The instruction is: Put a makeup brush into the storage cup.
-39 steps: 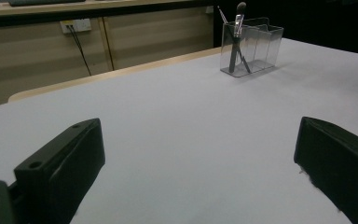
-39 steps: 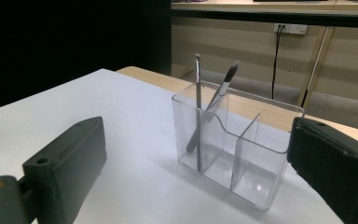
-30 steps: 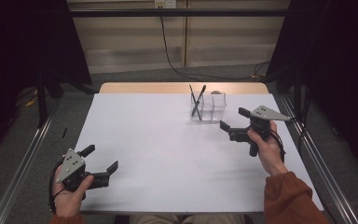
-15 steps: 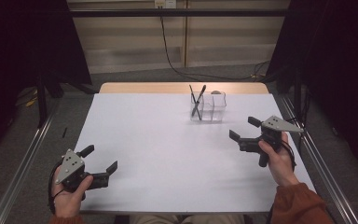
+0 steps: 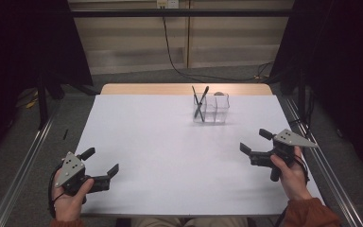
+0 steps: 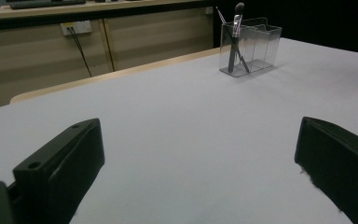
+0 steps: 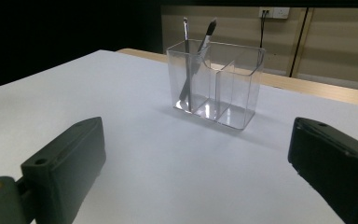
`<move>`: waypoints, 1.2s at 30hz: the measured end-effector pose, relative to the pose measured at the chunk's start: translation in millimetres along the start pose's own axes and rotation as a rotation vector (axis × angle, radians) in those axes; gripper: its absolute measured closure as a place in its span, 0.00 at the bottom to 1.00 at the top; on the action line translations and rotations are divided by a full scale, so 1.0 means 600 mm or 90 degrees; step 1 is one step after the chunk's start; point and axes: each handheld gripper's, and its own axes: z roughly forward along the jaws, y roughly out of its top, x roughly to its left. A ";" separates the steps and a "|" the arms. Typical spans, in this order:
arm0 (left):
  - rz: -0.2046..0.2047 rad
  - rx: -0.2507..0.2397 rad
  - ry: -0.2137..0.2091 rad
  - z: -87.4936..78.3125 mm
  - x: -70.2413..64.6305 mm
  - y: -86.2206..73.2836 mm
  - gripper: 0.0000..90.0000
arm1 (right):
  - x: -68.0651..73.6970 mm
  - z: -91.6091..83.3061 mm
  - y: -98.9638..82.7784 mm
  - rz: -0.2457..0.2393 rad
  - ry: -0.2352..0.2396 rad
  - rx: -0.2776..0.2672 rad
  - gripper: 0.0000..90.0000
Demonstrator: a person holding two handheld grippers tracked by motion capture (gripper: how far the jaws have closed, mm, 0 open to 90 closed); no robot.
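Clear acrylic organiser, a three-compartment box, stands on the white table sheet toward its far edge. Two dark-handled make-up brushes lean crossed in its left-hand compartment as the high view shows it; the other compartments look empty. My right gripper, well apart from the organiser on its near right, has drawn back from beside the box over the last second. Its jaws are spread wide with nothing between them, and the right gripper view frames the organiser between them. My left gripper, far to the organiser's near left, has not moved and is likewise wide apart and empty. I judge the withdrawal to mean the brushes are placed and the job is ending.
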 end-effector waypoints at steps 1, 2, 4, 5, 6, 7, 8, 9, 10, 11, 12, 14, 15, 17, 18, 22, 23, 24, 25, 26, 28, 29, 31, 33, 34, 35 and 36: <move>0.002 0.000 -0.001 0.000 0.000 0.000 0.02 | 0.001 -0.002 0.000 -0.003 -0.003 -0.001 0.03; 0.002 -0.001 0.001 -0.001 -0.001 0.000 0.02 | 0.002 -0.005 -0.002 -0.004 -0.004 -0.003 0.03; 0.002 -0.003 0.001 -0.001 -0.002 0.001 0.02 | 0.003 -0.010 -0.005 -0.003 -0.006 -0.002 0.03; 0.000 -0.003 0.001 -0.001 -0.003 0.000 0.02 | 0.003 -0.014 -0.008 -0.003 -0.009 -0.001 0.03; 0.001 -0.002 0.000 -0.001 -0.003 0.000 0.02 | 0.003 -0.018 -0.011 0.003 -0.008 0.002 0.03; 0.002 -0.002 0.000 -0.001 -0.003 0.000 0.02 | 0.002 -0.022 -0.014 0.006 -0.007 0.004 0.01; 0.002 -0.002 0.000 -0.001 -0.003 0.001 0.02 | 0.003 -0.026 -0.017 0.008 -0.010 0.005 0.01; 0.001 -0.003 -0.001 -0.002 -0.004 0.001 0.02 | 0.003 -0.029 -0.020 0.009 -0.014 0.005 0.01; 0.002 -0.002 0.000 -0.002 -0.004 0.000 0.02 | 0.003 -0.032 -0.021 0.009 -0.015 0.007 0.01; 0.000 -0.002 -0.001 -0.002 -0.004 0.000 0.02 | 0.004 -0.036 -0.024 0.005 -0.016 0.007 0.01; -0.001 -0.002 0.000 -0.002 -0.004 0.000 0.02 | 0.004 -0.040 -0.027 0.005 -0.020 0.009 0.01; 0.000 -0.001 -0.001 -0.003 -0.004 0.000 0.02 | 0.004 -0.046 -0.032 0.008 -0.025 0.008 0.01; -0.002 -0.002 -0.001 -0.003 -0.004 0.000 0.02 | 0.003 -0.048 -0.035 0.004 -0.027 0.010 0.01; -0.006 -0.002 0.001 -0.004 -0.004 0.000 0.02 | 0.004 -0.053 -0.039 0.011 -0.036 0.010 0.02; -0.006 -0.002 0.002 -0.005 -0.004 0.000 0.02 | 0.004 -0.057 -0.040 0.015 -0.035 0.007 0.01; -0.006 -0.001 0.003 -0.007 -0.005 -0.001 0.02 | 0.006 -0.073 -0.043 0.014 -0.039 0.004 0.01; -0.004 0.000 0.003 -0.007 -0.006 -0.001 0.02 | 0.007 -0.077 -0.046 0.014 -0.040 0.006 0.01; -0.004 0.001 0.003 -0.007 -0.006 -0.001 0.02 | 0.008 -0.080 -0.048 0.016 -0.044 0.004 0.01; -0.006 0.003 0.004 -0.007 -0.007 -0.001 0.02 | 0.008 -0.082 -0.049 0.017 -0.043 0.005 0.01; -0.006 0.005 0.004 -0.007 -0.007 -0.001 0.02 | 0.009 -0.085 -0.050 0.017 -0.043 0.003 0.01; -0.004 0.006 0.002 -0.006 -0.007 -0.001 0.02 | 0.009 -0.089 -0.052 0.016 -0.047 -0.002 0.01; -0.002 0.007 0.001 -0.006 -0.007 -0.001 0.02 | 0.009 -0.091 -0.053 0.021 -0.042 0.002 0.00; 0.003 0.009 0.001 -0.005 -0.006 -0.001 0.02 | 0.009 -0.090 -0.055 0.028 -0.037 0.008 0.00; 0.000 0.006 0.003 -0.005 -0.005 0.000 0.02 | 0.010 -0.088 -0.057 0.021 -0.033 0.012 0.00; -0.001 0.005 0.003 -0.005 -0.005 0.000 0.02 | 0.011 -0.087 -0.058 0.021 -0.030 0.014 0.00; 0.000 0.007 0.000 -0.004 -0.005 0.000 0.02 | 0.011 -0.086 -0.058 0.013 -0.031 0.018 0.00; 0.003 0.008 0.000 -0.004 -0.005 0.000 0.02 | 0.012 -0.086 -0.058 0.009 -0.035 0.016 0.00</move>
